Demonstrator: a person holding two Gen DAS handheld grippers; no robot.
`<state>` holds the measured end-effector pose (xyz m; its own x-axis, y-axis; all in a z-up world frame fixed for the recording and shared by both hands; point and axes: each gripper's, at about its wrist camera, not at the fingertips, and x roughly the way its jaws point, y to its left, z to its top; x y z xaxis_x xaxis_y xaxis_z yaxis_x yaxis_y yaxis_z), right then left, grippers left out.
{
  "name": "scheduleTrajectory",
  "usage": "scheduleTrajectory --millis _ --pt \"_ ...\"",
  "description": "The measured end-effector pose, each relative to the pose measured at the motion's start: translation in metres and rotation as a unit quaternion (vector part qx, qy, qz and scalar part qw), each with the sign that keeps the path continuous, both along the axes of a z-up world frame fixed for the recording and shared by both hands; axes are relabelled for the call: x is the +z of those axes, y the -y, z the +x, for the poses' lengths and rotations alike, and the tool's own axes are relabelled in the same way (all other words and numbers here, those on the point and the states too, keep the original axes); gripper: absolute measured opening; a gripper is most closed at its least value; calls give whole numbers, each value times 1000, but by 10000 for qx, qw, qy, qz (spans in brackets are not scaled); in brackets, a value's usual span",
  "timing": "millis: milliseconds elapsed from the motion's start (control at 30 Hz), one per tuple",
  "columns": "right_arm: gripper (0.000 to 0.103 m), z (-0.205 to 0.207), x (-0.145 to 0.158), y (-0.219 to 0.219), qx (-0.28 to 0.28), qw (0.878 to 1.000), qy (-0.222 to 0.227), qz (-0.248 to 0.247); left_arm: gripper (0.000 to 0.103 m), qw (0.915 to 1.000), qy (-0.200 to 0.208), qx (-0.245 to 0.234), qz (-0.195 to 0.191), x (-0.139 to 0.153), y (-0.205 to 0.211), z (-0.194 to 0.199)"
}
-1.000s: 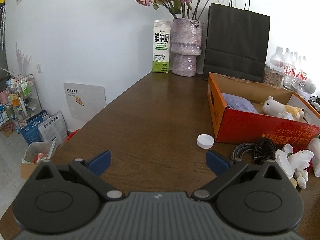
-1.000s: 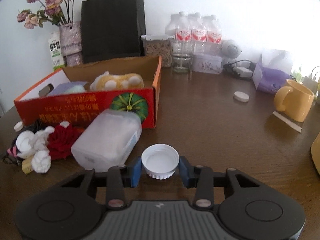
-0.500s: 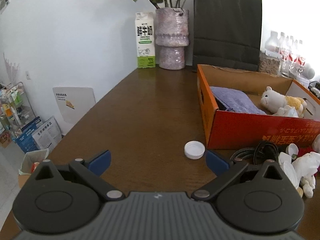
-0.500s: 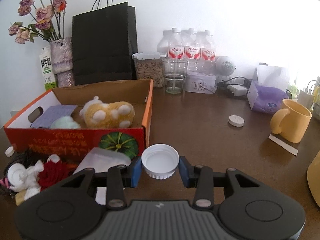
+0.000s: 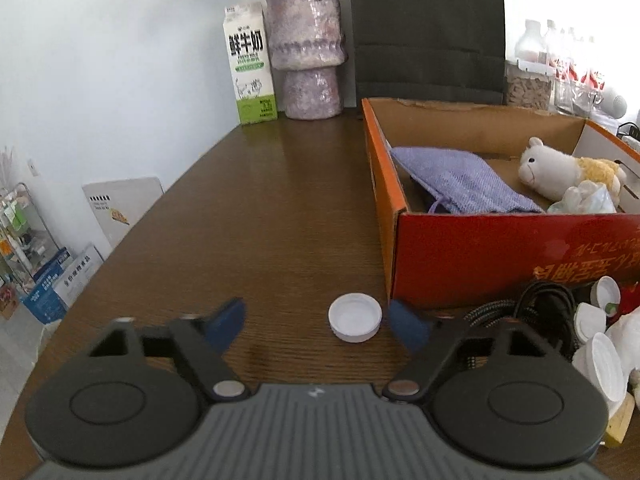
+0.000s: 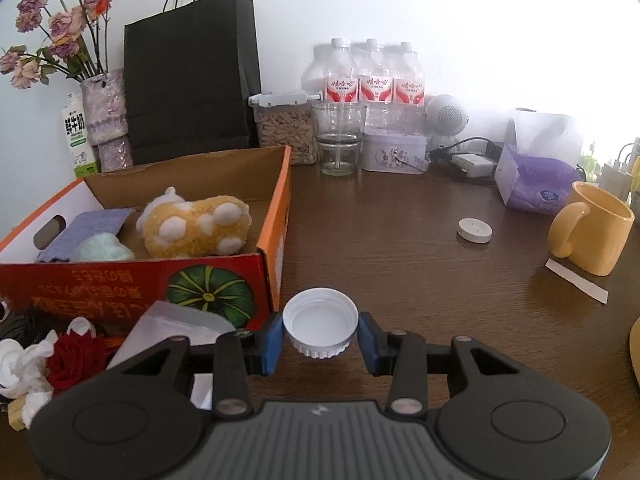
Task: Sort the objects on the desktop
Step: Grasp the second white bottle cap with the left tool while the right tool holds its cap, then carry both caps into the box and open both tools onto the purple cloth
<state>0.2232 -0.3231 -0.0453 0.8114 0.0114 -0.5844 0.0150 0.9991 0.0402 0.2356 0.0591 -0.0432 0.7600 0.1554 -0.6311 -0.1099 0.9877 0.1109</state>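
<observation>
1. Cap point(image 5: 355, 317) is lying open side up on the table point(image 5: 256, 216), sitting between the left gripper point(image 5: 320, 326) fingers and crowding the right-hand finger point(image 5: 404, 326), with a wide gap to the other
2. The left gripper's jaws have just been closing around it; the pads are not pressing on it yet, so the fingers are standing apart
3. A second ago this cap was lying well ahead of the right-hand finger and the jaws were at their widest; now the fingers are flanking it, so a pickup is looking close
4. The box point(image 5: 480, 248) is standing just beyond that right-hand finger, with cables point(image 5: 532, 308) beside it, so I judge the finger is risking a snag there
5. The right gripper point(image 6: 320, 340) is clamping a second, larger cap point(image 6: 320, 326) between its pads, exactly as a second ago, now nearer the box corner point(image 6: 276, 264) ahead-left of its fingers
6. Both caps are probably heading into the box, though neither is in it yet
</observation>
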Motion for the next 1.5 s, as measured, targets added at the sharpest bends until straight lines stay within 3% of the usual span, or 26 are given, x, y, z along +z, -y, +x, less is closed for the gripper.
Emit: scheduleTrajectory --millis 67,133,200,633,1033,1300,1500 --pt "39 1 -1 0 17 10000 -11 -3 59 10000 0 -37 -85 -2 -1 0" --pt "39 2 -3 0 32 10000 -24 -4 39 9998 15 -140 -136 -1 -1 -1" --pt "39 3 -4 0 36 10000 -41 9 29 9997 39 -216 -134 -1 1 -3" --pt "39 -7 2 -2 51 10000 67 31 29 9998 126 -114 -130 5 1 -10" --pt "39 -20 55 -15 231 9966 792 -42 29 9946 1013 -96 -179 70 5 -32" --pt "39 6 93 -47 591 9914 1163 46 29 9913 1203 -477 -256 108 41 1" --pt "39 56 108 -69 833 9916 983 82 29 9915 1103 -671 -143 122 75 44"
